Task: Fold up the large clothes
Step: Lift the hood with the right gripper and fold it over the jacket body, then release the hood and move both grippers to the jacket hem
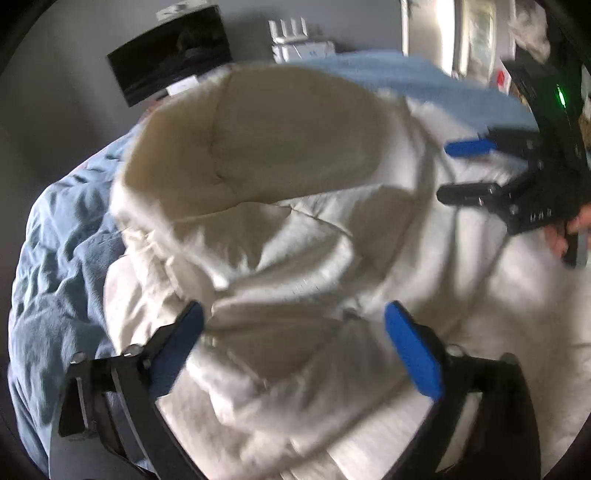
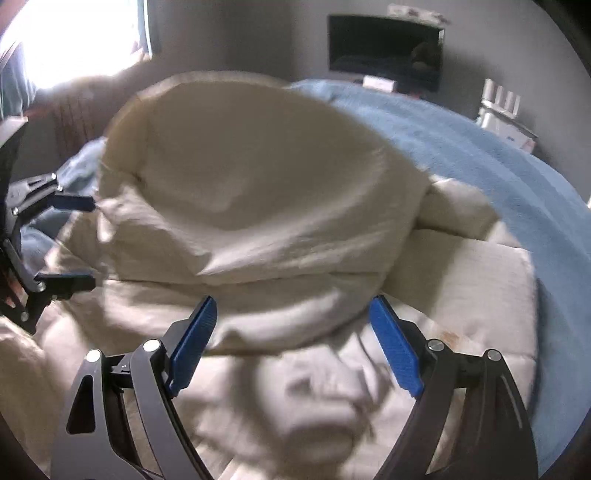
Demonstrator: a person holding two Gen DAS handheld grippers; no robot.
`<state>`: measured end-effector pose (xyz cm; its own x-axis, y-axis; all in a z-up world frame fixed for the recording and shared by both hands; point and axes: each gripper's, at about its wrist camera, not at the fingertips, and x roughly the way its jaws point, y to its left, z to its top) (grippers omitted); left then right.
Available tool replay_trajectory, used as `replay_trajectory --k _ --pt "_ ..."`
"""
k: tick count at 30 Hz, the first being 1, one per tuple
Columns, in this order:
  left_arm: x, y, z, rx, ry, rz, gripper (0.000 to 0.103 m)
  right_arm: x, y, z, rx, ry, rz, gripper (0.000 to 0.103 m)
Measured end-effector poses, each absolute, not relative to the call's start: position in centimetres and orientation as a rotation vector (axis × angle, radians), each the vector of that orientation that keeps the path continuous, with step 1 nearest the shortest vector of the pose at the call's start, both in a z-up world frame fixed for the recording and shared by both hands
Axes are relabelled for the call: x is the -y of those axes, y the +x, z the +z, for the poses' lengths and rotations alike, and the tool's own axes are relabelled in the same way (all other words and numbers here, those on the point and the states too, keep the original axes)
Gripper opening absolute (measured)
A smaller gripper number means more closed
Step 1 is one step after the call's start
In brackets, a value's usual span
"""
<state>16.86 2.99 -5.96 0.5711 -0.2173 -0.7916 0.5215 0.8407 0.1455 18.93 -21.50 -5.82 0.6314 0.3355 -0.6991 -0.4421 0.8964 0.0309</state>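
A large cream-white garment (image 1: 266, 206) lies bunched on a blue bedspread (image 1: 62, 258), with a rounded fold raised at its far side; it also fills the right wrist view (image 2: 251, 206). My left gripper (image 1: 295, 314) is open over the garment's near folds, holding nothing. My right gripper (image 2: 291, 306) is open over the garment's near edge, holding nothing. In the left wrist view the right gripper (image 1: 443, 170) shows at the right, open. In the right wrist view the left gripper (image 2: 92, 243) shows at the left, open.
The blue bedspread (image 2: 461, 147) spreads around the garment. A dark screen (image 2: 384, 48) stands against the grey wall beyond the bed, with white boxes (image 2: 506, 114) beside it. A bright window (image 2: 74, 33) is at the far left.
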Motion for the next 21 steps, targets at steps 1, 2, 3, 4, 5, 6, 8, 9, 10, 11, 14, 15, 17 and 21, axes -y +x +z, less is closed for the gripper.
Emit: replay_trajectory --k 1,2,3,4,5,6,8,9,10,11,14,15,17,21 --pt "-3.3 16.3 -5.4 -0.853 0.361 -0.436 0.096 21.8 18.3 -5.3 -0.758 -0.144 0.436 0.081" --pt "-3.5 16.1 -5.4 -0.851 0.353 -0.404 0.096 21.9 17.9 -5.1 -0.759 -0.138 0.427 0.081" --pt "-3.9 16.4 -5.9 -0.858 0.361 -0.369 0.096 21.7 17.9 -5.2 -0.772 -0.134 0.415 0.081" --pt "-4.0 16.8 -6.8 -0.89 0.375 -0.327 0.096 21.5 18.2 -5.5 -0.797 -0.127 0.394 0.081" --pt "-4.2 17.4 -7.8 -0.931 0.372 -0.3 0.097 21.2 18.8 -6.2 -0.833 -0.115 0.37 0.081" --pt "-4.4 17.9 -8.8 -0.961 0.354 -0.285 0.097 21.1 19.5 -6.9 -0.867 -0.098 0.353 0.081" --pt "-5.1 18.1 -9.7 -0.983 0.318 -0.291 0.097 21.1 20.7 -8.6 -0.928 -0.06 0.321 0.082" --pt "-5.2 18.1 -9.6 -0.979 0.312 -0.292 0.097 21.2 20.6 -9.2 -0.936 -0.058 0.317 0.082" --pt "-5.3 17.5 -9.5 -0.976 0.317 -0.289 0.097 21.3 20.5 -9.1 -0.935 -0.06 0.316 0.082" --pt "-5.3 17.2 -8.9 -0.967 0.329 -0.281 0.096 21.6 20.1 -8.3 -0.933 -0.053 0.314 0.082" --pt "-5.5 15.4 -5.5 -0.916 0.344 -0.298 0.096 22.8 18.1 -5.2 -0.866 -0.013 0.335 0.082" --pt "-5.7 14.8 -4.0 -0.902 0.332 -0.303 0.096 23.7 16.6 -3.4 -0.82 -0.024 0.328 0.082" --pt "-6.2 13.1 -1.4 -0.884 0.311 -0.307 0.096 24.7 14.6 -1.2 -0.762 -0.04 0.315 0.085" --pt "-6.0 9.2 3.3 -0.837 0.293 -0.264 0.096 28.0 8.7 3.3 -0.631 -0.018 0.226 0.096"
